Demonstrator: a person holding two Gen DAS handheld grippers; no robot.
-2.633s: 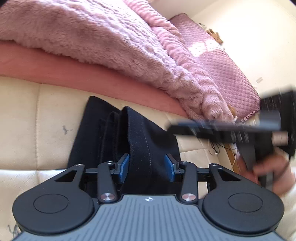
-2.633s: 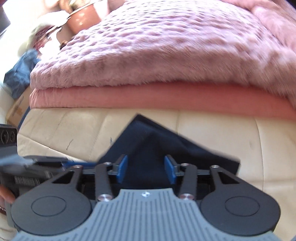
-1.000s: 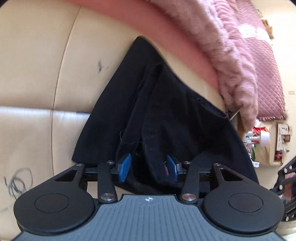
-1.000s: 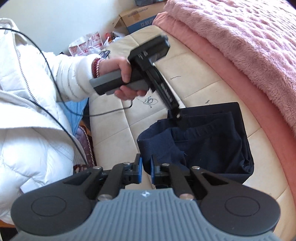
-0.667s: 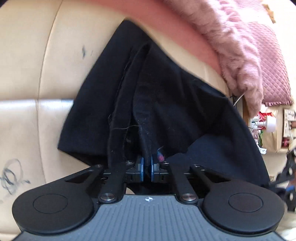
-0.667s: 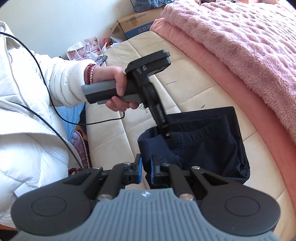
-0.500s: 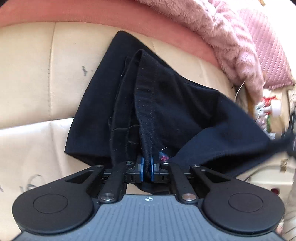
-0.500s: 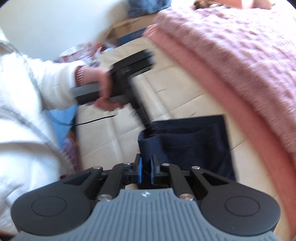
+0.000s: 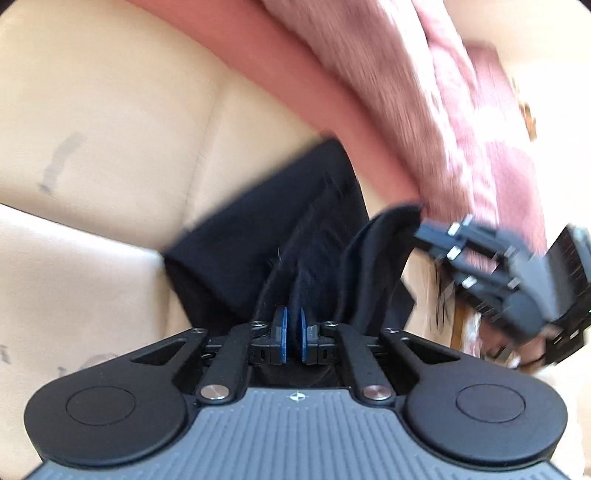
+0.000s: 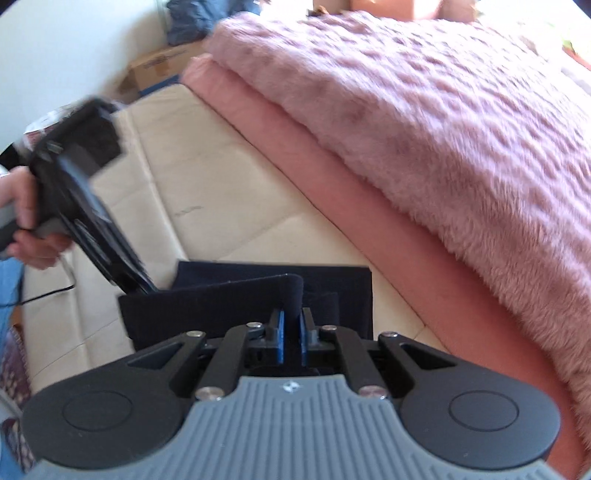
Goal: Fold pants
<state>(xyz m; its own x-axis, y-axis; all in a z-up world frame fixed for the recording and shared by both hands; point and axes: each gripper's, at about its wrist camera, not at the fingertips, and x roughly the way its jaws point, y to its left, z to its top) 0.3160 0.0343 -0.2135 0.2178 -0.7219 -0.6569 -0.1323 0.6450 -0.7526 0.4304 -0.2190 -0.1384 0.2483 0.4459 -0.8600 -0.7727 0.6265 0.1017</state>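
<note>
On the cushion [image 10: 207, 177], left gripper [image 9: 291, 334] newly pinching pants [image 9: 240, 243] (right gripper [image 10: 290, 338] too), edge lifted.

So the background here is a cream leather cushioned bed base [image 10: 229, 206] with stitched seams and a few dark scuff marks [image 9: 59, 162] on the panels. Along its far edge runs a salmon-pink mattress sheet [image 10: 369, 206], and on top of that sits a fluffy mauve-pink fleece blanket [image 10: 424, 99], pretty rumpled. Past the base's far left corner there's a brown cardboard box [image 10: 155, 70] against the white wall [image 10: 74, 48], with something blue-grey and bundled [image 10: 192, 18] on it, too blurry to tell what.
</note>
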